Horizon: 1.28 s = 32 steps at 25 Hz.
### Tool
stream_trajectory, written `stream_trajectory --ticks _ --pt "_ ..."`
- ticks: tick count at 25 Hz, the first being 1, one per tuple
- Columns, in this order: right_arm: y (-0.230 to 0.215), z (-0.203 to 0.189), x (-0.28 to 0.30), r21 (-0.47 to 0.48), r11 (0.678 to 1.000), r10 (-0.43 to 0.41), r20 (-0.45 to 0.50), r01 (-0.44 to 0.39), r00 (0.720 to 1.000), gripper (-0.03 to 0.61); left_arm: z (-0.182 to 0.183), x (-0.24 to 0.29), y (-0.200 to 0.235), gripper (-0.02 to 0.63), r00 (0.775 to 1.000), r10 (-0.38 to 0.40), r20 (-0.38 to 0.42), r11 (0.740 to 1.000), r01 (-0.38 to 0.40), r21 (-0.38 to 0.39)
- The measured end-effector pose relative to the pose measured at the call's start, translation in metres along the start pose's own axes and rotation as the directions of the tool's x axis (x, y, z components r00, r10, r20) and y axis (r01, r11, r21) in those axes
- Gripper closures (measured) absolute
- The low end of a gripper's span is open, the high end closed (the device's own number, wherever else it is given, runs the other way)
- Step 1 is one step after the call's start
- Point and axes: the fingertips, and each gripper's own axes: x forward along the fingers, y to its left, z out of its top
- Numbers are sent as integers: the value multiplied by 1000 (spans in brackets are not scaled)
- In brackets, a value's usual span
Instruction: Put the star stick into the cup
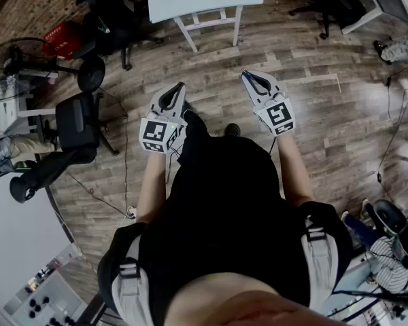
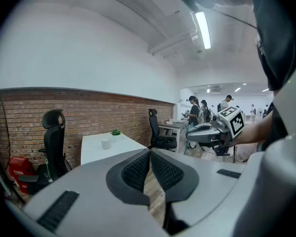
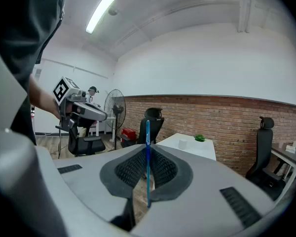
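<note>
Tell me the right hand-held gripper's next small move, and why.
Probably carry the right hand-held gripper forward toward the white table. Its jaws are shut on the thin blue stick, while the white cup stands well ahead on that table, beside a small green plant.

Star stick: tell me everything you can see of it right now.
The star stick is a thin blue rod, plastic-looking, clamped between the shut jaws of the right gripper. In the right gripper view it stands upright across the ribbed pads, its top above the gripper, its lower end below them. No star shows. Nothing else touches it.
</note>
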Motion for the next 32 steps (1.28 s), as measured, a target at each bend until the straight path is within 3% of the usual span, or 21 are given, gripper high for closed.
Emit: stream_trajectory --ticks 12,21,32 --pt "2 8 49 -36 999 11 -48 -13 999 568 -9 2 55 583 1000 7 -2 999 -7 -41" --pt "-16 25 101 -43 999 -25 -61 22 998 568 15 40 107 583 999 -50 20 999 49 23" --pt "-22 33 156 -41 997 -66 -79 63 995 568 15 76 167 583 995 -98 35 995 98 10"
